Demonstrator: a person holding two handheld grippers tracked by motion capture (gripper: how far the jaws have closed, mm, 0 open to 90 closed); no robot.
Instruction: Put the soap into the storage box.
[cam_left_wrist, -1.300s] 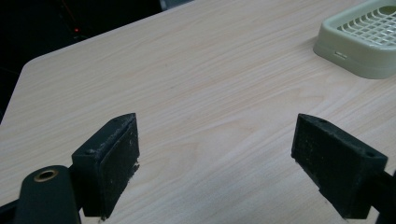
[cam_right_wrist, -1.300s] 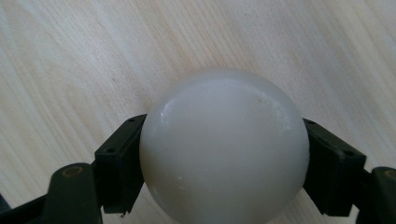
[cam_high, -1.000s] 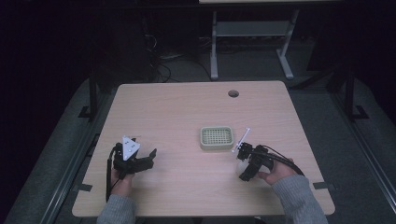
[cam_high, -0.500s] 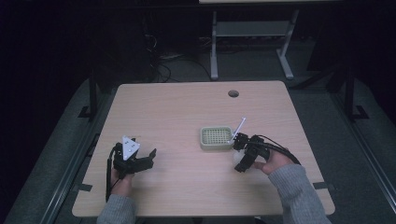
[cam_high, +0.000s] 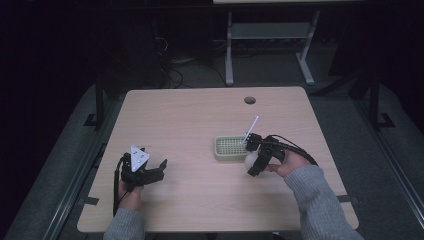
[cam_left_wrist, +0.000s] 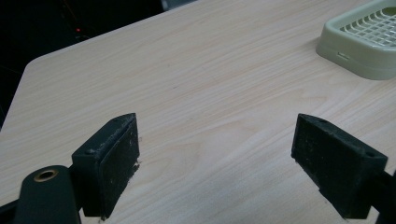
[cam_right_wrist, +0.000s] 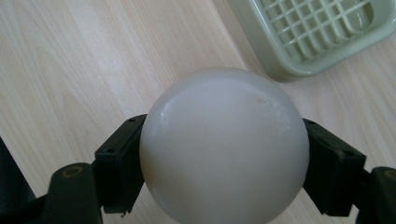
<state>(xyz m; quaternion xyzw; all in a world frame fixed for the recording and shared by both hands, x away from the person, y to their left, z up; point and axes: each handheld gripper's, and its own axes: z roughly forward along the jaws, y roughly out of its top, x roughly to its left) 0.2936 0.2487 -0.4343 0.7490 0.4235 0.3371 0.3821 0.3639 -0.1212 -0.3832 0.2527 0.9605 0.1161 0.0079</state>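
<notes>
On the pale wooden surface (cam_high: 200, 120) sits one light green tray (cam_high: 229, 147) with a grid floor, right of the middle. Two tools are in play, one in each hand. At the near left, the left tool (cam_high: 159, 167) rests low over bare wood, its two black jaws spread wide with nothing between them; the left tool view shows wood grain in the gap and a corner of the tray (cam_left_wrist: 369, 39) at the upper right. Just right of the tray, the right tool (cam_high: 251, 159) has its two jaws closed on one smooth white ball (cam_high: 249, 159), pressing it from either side. Seen from the right tool view, the ball (cam_right_wrist: 224, 147) hangs above the wood, close beside the tray's near corner (cam_right_wrist: 299, 60) and not inside it. One thin white rod (cam_high: 251, 128) sticks up at a slant from the right tool. One round dark hole (cam_high: 249, 100) marks the surface's far edge. Grey sleeves cover both forearms.
</notes>
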